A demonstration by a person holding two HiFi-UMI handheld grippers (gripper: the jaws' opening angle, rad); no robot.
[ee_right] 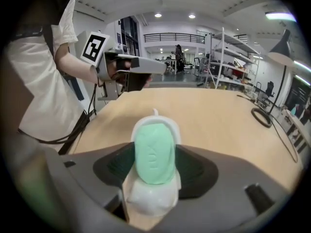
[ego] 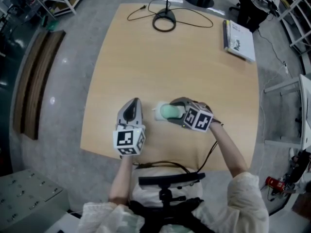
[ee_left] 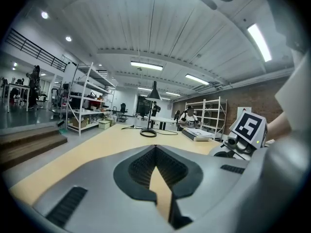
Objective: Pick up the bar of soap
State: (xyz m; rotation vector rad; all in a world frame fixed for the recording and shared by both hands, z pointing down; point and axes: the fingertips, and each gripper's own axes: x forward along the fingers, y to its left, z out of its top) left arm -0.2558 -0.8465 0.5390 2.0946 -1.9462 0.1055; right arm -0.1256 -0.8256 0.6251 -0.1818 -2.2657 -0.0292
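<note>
The only container we see is a white soap dish [ee_right: 156, 125], oval, smooth and glossy, with a raised rim and a small nub at its far end. In it lies the bar of soap [ee_right: 154, 152], a pale green rounded oval with a matte face and a faint pressed mark along its middle. In the head view the dish and soap sit low and centre on the table [ego: 170, 62], a light wood top with a smooth, even grain.

The right gripper [ego: 173, 111] comes in from the right of the frame. Its jaws are closed against the two long sides of the soap, the dark ribbed pads [ee_right: 192, 166] pressing on the green (we cannot tell whether the bar has left the dish). Its grey shell is dull plastic, and its marker cube [ego: 198, 118] is white with black squares.

The left gripper [ego: 133, 102] rests just left of the dish, apart from it, with its own cube [ego: 129, 141] nearer the bottom edge. Its jaws meet at the tips, showing only a thin wedge of table between the ribbed pads, and they hold nothing.

At the top of the frame stands a black round lamp base [ego: 164, 21] with a thin looping cable [ego: 194, 13]. A flat white stack of books [ego: 239, 40] lies at the table's upper right.
</note>
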